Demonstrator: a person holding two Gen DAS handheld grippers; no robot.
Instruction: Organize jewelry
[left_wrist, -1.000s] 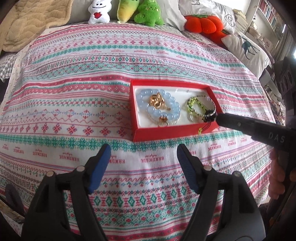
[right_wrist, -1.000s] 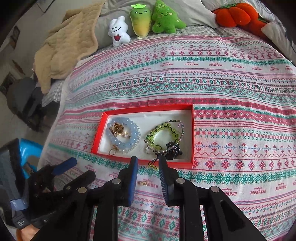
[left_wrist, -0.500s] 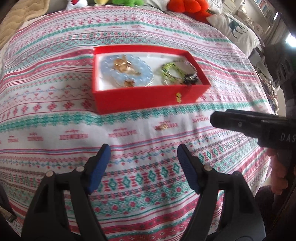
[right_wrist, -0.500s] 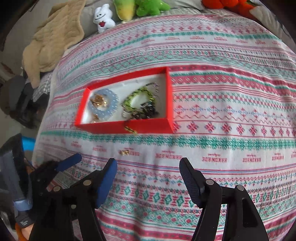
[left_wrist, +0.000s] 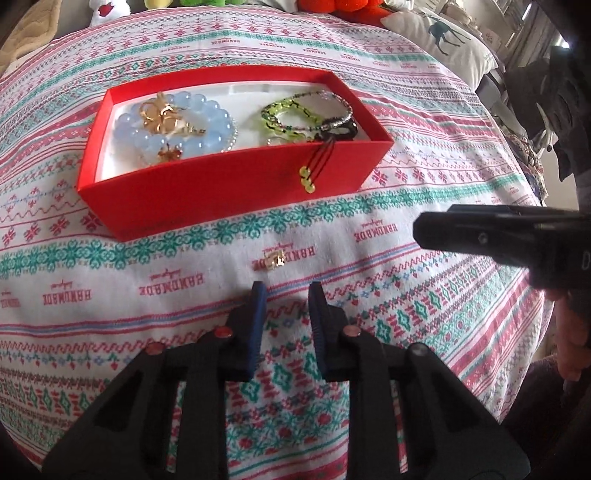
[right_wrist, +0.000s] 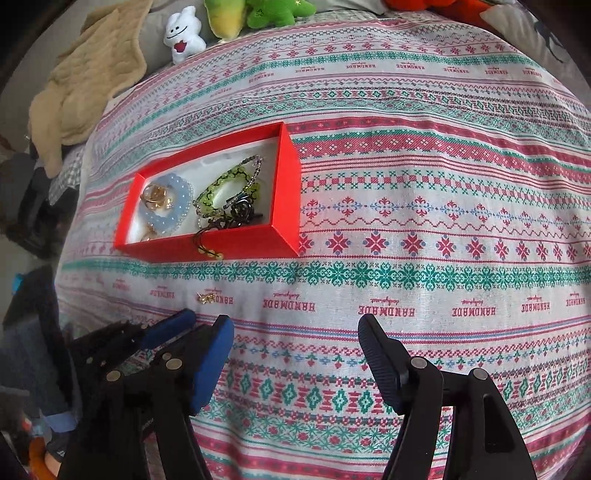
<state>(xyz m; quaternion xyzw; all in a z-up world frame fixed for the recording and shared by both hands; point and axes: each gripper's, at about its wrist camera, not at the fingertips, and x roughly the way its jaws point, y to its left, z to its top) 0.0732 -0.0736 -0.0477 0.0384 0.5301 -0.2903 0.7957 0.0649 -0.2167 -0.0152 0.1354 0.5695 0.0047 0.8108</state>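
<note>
A red jewelry box (left_wrist: 229, 184) (right_wrist: 236, 243) lies on the patterned bedspread. It holds a blue bead bracelet (left_wrist: 207, 129), a gold piece (left_wrist: 160, 114), a green bead bracelet (left_wrist: 280, 110) and a black cord piece (left_wrist: 340, 129) whose tassel hangs over the front wall. A small gold earring (left_wrist: 275, 260) (right_wrist: 207, 297) lies on the cloth in front of the box. My left gripper (left_wrist: 284, 295) is just short of the earring, jaws narrowed with a small gap and empty. My right gripper (right_wrist: 295, 343) is wide open and empty, to the right of the earring.
Plush toys (right_wrist: 184, 33) and a beige blanket (right_wrist: 85, 81) lie at the far end of the bed. Pillows (left_wrist: 439, 40) are at the far right. The bed edge falls away on the near side.
My left gripper has moved in close to the loose earring and its jaws have narrowed from wide open. My right gripper has opened and pulled back from the box.
</note>
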